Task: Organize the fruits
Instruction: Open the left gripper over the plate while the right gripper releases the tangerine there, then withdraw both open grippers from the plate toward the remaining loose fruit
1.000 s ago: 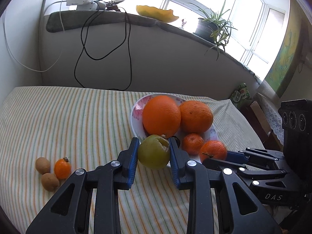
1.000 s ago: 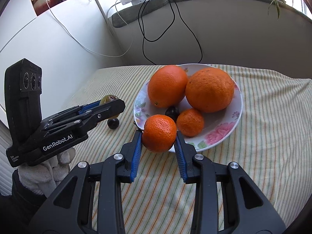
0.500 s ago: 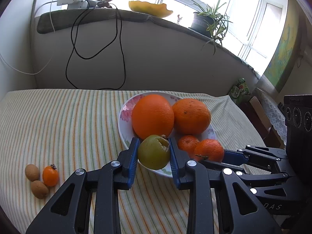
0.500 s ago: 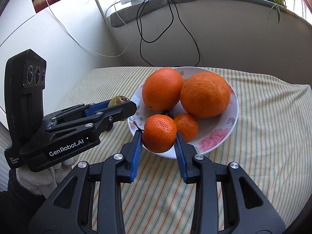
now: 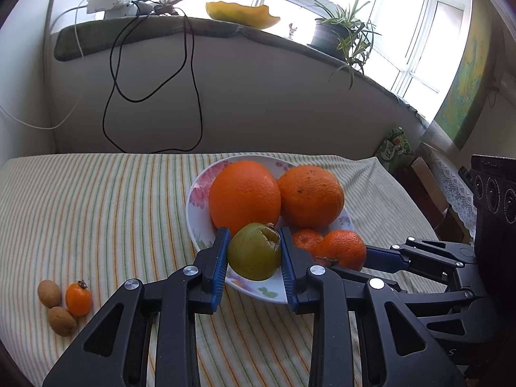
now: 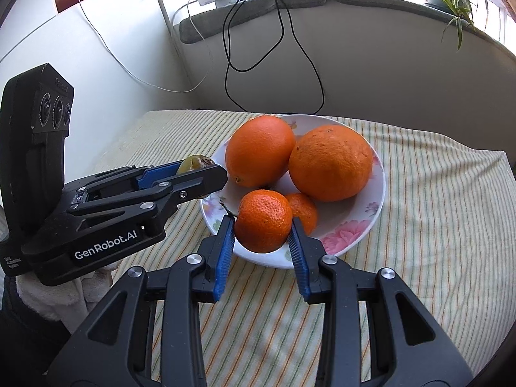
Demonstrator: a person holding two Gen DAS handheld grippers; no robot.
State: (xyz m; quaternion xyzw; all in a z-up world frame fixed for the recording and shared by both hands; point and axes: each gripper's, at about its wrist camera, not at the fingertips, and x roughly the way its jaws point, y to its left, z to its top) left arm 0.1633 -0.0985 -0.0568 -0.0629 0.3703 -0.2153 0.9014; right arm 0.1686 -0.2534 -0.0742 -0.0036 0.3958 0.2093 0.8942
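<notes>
Fruit in both grips, seconds from landing: left gripper (image 5: 253,230) with jaws pinching a yellow-green fruit (image 5: 254,253), right gripper (image 6: 262,221) with jaws clamped on a tangerine (image 6: 262,225), blue pads pressed to the skin on either side in each wrist view. Noticeable shift over the past second: green fruit, earlier short of the dish and above the striped cloth (image 5: 113,209), now carried forward over the near rim of the flowered plate (image 5: 198,190), just in front of the two large oranges (image 5: 245,193) already resting there. Tangerine likewise nudged further in over the rim, beside a smaller tangerine (image 6: 304,213) lying on the plate. No loosening of either grip in that time; both pieces apparently raised a little clear of the plate, though contact underneath too hidden to call. Meaning for the job, as a judgement: transport all but finished, release the step in hand, with room tight between the oranges and the rim and a roll-off toward the cloth the obvious risk. Left out on the counter, well apart to the left: one cherry tomato (image 5: 78,298) and two small brown fruits (image 5: 49,293), touching or nearly so, seemingly next for collection.
</notes>
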